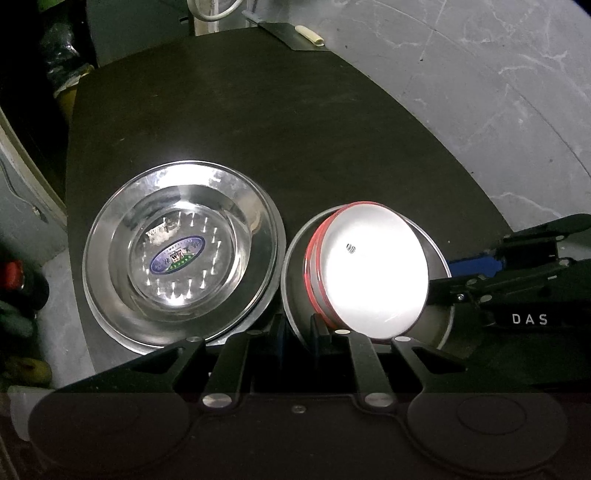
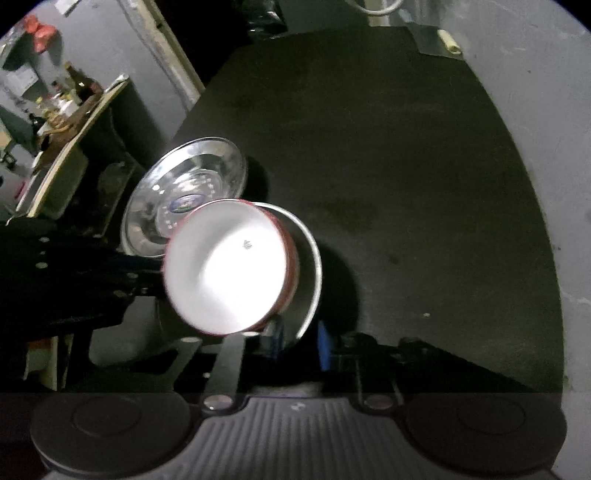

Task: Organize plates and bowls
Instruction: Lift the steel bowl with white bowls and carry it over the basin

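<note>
A red-rimmed white bowl (image 1: 369, 273) sits tilted in a steel plate (image 1: 295, 258), both lifted above the dark round table (image 1: 295, 129). My left gripper (image 1: 297, 332) is shut on the plate's near rim. My right gripper (image 2: 297, 338) is shut on the same plate's (image 2: 312, 266) other rim, beside the bowl (image 2: 225, 273); it also shows in the left wrist view (image 1: 439, 275). A steel bowl with a sticker, nested in a wide steel plate (image 1: 181, 254), rests on the table at the left, also in the right wrist view (image 2: 192, 195).
The table's far half (image 2: 388, 147) is bare dark surface. A grey marbled floor (image 1: 480, 74) lies beyond its edge. A metal scoop with a pale handle (image 1: 295, 33) lies past the far edge. Cluttered shelves (image 2: 55, 110) stand left.
</note>
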`<state>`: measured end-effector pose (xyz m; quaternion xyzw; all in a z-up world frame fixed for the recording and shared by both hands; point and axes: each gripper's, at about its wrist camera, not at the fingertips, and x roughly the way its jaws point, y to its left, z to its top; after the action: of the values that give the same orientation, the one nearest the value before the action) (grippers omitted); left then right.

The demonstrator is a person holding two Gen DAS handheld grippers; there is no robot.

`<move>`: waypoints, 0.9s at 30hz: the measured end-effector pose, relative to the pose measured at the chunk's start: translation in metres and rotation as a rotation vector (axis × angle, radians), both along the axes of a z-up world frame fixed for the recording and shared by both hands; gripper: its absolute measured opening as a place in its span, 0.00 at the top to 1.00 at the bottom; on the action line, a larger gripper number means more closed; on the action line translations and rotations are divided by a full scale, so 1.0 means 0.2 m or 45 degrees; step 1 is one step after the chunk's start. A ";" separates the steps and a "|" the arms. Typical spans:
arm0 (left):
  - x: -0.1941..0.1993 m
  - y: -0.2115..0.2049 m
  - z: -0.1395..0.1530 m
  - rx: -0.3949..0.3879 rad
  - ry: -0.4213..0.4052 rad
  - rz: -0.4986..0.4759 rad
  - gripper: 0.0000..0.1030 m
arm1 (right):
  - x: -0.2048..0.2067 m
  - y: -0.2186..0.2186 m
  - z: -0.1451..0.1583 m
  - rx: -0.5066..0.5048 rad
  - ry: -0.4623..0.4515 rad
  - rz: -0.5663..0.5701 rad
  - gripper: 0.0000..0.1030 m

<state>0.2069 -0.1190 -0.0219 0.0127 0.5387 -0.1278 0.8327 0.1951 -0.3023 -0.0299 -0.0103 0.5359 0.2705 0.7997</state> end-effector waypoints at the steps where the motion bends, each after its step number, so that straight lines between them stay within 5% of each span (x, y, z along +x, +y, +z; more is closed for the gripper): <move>1: 0.00 0.00 0.00 0.000 0.000 -0.001 0.86 | 0.00 0.00 0.00 -0.004 -0.003 0.003 0.79; 27: -0.01 0.01 0.05 -0.068 -0.093 -0.041 0.86 | -0.03 -0.03 0.05 0.014 -0.053 -0.072 0.80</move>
<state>0.2049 -0.1178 -0.0116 0.0040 0.5039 -0.1549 0.8497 0.1887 -0.3087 -0.0196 0.0035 0.5177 0.2503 0.8181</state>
